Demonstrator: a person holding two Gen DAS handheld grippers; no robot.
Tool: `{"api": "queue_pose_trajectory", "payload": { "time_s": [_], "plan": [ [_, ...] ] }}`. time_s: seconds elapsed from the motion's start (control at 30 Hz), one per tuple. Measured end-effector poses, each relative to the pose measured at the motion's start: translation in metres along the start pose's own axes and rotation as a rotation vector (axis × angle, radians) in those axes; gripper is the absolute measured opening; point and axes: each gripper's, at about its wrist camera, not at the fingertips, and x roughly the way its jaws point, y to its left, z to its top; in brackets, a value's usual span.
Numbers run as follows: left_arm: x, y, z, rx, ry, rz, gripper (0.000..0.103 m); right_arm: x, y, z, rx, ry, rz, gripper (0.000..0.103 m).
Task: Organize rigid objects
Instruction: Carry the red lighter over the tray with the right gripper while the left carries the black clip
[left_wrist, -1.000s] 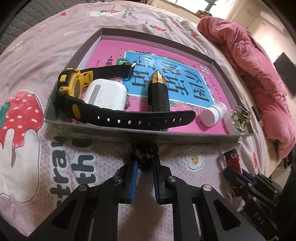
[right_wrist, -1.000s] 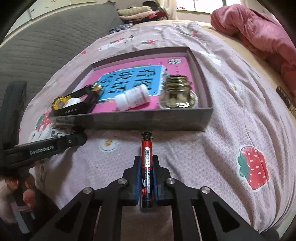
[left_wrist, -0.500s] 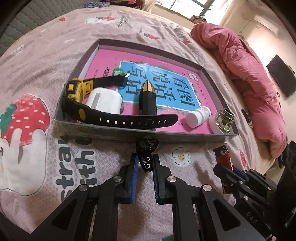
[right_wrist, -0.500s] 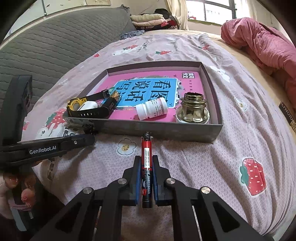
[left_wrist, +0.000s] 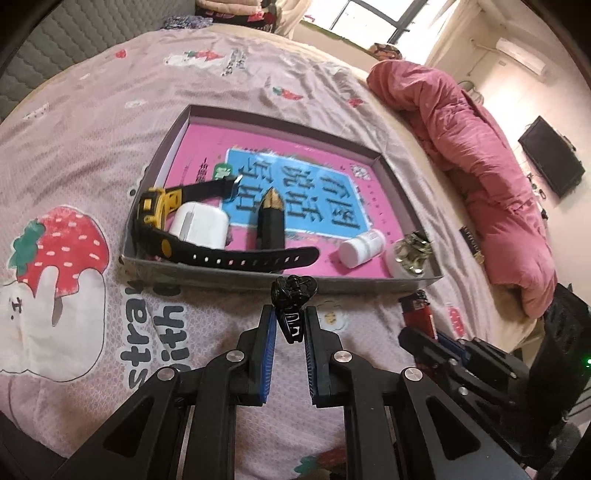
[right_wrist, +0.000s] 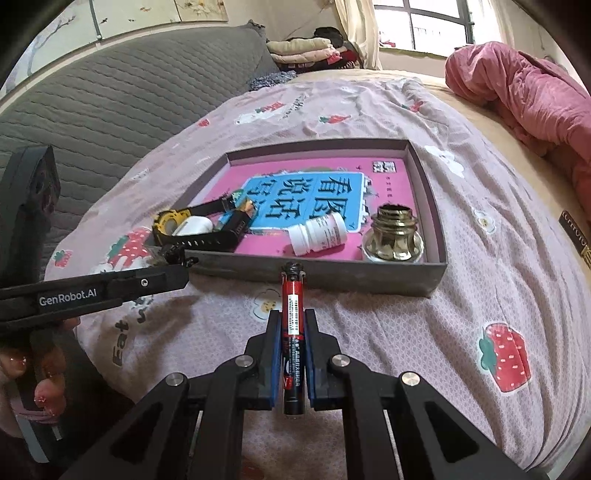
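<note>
My left gripper (left_wrist: 290, 319) is shut on a small black hair clip (left_wrist: 293, 295) and holds it above the bedsheet, just short of the grey box's near wall (left_wrist: 258, 275). My right gripper (right_wrist: 291, 323) is shut on a red lighter (right_wrist: 292, 314), also in front of the box (right_wrist: 369, 282). Inside the box, on a pink book (left_wrist: 306, 184), lie a black-and-yellow watch (left_wrist: 166, 229), a white charger (left_wrist: 199, 227), a black-and-gold pen-like piece (left_wrist: 271, 218), a white pill bottle (right_wrist: 319, 233) and a gold-capped glass jar (right_wrist: 393, 238).
The box sits on a pink strawberry-print bedsheet (left_wrist: 74, 147). A pink quilt (left_wrist: 480, 155) is bunched at the right. A grey padded headboard (right_wrist: 110, 99) runs along the left. The left gripper's body (right_wrist: 92, 291) shows at the left of the right wrist view.
Both grippers have risen and drawn back from the box, each still holding its object. The box now looks smaller and farther in both views.
</note>
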Motion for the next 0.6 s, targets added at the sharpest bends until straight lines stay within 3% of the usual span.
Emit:
{"api": "queue_pose_trajectory", "payload": {
  "time_s": [0.6],
  "plan": [
    [-0.028,-0.007,0.025,0.025,-0.109,0.020,0.015,-0.018,0.008,0.026,-0.019,-0.101,0.003,0.011]
  ]
}}
